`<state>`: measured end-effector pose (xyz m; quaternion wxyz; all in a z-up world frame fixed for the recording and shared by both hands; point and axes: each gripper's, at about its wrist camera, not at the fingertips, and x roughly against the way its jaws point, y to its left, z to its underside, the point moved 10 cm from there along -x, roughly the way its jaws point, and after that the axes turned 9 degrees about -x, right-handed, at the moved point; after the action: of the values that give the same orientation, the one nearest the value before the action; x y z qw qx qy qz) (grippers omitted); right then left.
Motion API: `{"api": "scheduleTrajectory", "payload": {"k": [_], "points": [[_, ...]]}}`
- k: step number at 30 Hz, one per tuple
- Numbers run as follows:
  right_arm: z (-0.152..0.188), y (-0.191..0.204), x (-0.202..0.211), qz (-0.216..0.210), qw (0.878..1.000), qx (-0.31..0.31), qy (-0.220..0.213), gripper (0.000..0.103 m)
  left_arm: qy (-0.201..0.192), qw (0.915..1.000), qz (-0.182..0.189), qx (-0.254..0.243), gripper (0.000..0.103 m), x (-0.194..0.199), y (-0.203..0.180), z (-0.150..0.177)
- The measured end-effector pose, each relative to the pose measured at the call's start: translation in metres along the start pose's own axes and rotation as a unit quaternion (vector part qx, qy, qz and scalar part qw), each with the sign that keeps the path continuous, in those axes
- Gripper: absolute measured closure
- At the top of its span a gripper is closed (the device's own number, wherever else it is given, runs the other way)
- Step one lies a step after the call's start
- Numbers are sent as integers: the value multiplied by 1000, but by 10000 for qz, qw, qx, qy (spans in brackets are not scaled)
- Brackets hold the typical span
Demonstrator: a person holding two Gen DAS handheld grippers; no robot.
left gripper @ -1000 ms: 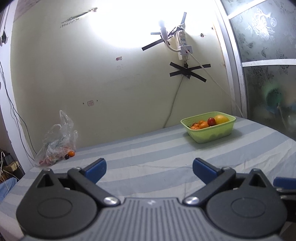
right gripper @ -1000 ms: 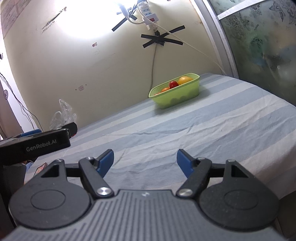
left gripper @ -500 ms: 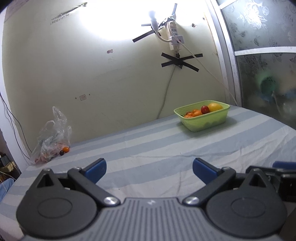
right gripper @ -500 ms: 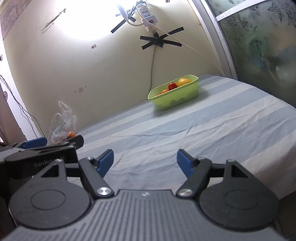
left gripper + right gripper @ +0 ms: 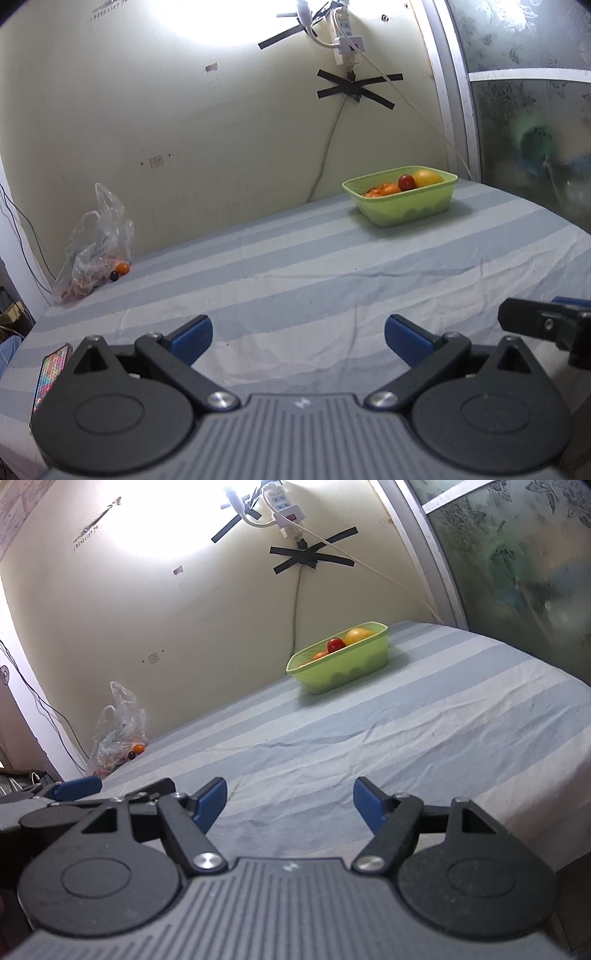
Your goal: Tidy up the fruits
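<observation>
Both grippers, left [image 5: 298, 334] and right [image 5: 290, 799], spread, empty, low in frame. Basket [image 5: 402, 205] upper right already holds fruit. Bag [image 5: 94, 245] far left, two fruits [image 5: 120, 270] beside it, likely unsorted.

The green basket [image 5: 406, 210] wall hides most of its fruit — only the tops show above the rim. In the crumpled plastic bag [image 5: 96, 251] at the bed's far left corner, the contents are a blur. A phone [image 5: 50, 373] sits partly hidden behind the left gripper [image 5: 297, 334] body.
</observation>
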<state>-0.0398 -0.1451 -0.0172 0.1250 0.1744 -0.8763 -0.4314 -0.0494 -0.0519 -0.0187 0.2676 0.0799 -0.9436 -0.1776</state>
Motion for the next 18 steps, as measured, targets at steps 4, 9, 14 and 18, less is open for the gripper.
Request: {"api": "scheduleTrajectory", "payload": {"k": [4,9,14,18], "points": [[0,-1,0,-5,10000,2,6,26,53,10000,-19,-6,0,-1,0,2],[0,-1,0,1,10000,-10,8,26,88,10000,-16,-17,0,-2,-1,3],[1,-4,-1,19,10000,-37,17,25,142,9999,20,-15,0,-5,-2,6],[1,-4,-1,21,10000,-37,18,25,185,9998,17,-10,0,-7,-2,8]]}}
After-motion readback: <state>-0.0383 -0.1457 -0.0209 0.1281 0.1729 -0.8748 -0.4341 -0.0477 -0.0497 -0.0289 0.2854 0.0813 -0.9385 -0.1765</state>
